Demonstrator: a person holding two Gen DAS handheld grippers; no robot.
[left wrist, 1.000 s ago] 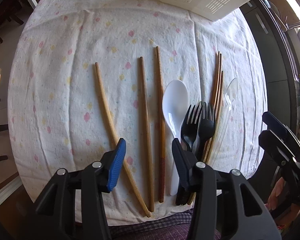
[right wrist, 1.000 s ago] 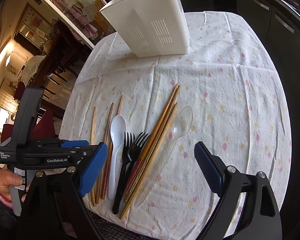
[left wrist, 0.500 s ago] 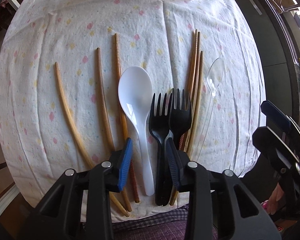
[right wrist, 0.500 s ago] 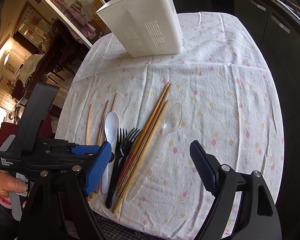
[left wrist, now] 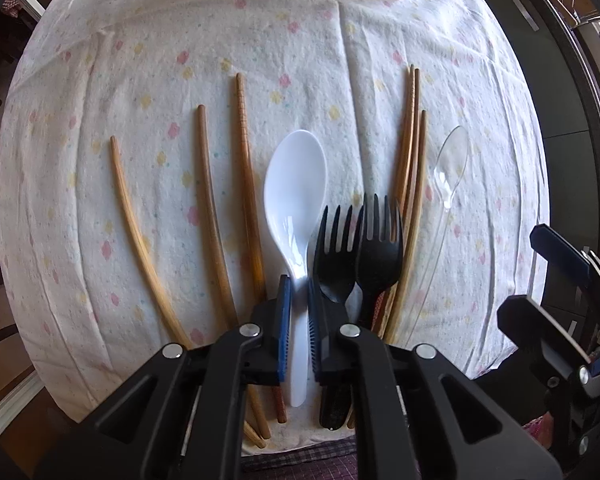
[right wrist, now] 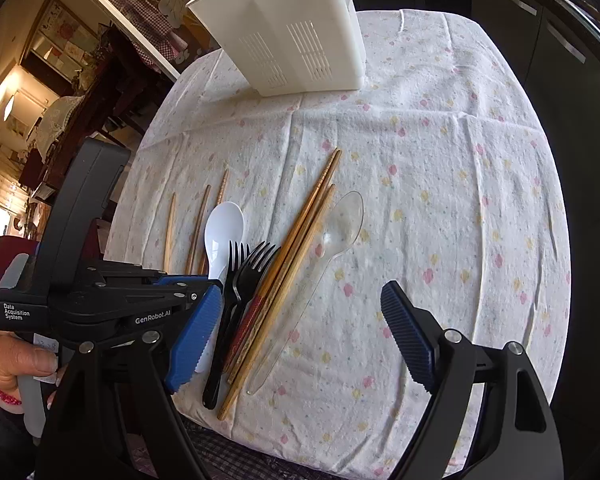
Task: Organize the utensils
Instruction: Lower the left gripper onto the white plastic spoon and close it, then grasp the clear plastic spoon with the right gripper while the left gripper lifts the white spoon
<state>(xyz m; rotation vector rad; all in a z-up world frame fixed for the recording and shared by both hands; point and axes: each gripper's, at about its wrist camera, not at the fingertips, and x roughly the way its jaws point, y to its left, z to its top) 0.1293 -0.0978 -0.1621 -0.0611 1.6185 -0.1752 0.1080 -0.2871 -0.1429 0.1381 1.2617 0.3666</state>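
The white spoon [left wrist: 296, 188] lies near the bench's front edge, its handle clamped between the blue fingers [left wrist: 285, 320] of the left gripper [left wrist: 298, 332], which points straight down over it. Two black forks [left wrist: 356, 248] lie overlapping just beside the spoon, then a bundle of wooden chopsticks [left wrist: 410, 152] and a clear spoon [left wrist: 450, 168] farther toward the right edge. Three more chopsticks [left wrist: 208, 200] lie apart toward the left edge. A white slotted basket [right wrist: 296, 36] stands at the back edge of the flowered cloth [right wrist: 440, 184]. The right gripper [right wrist: 300, 336] hovers above the front edge, fingers wide apart and empty.
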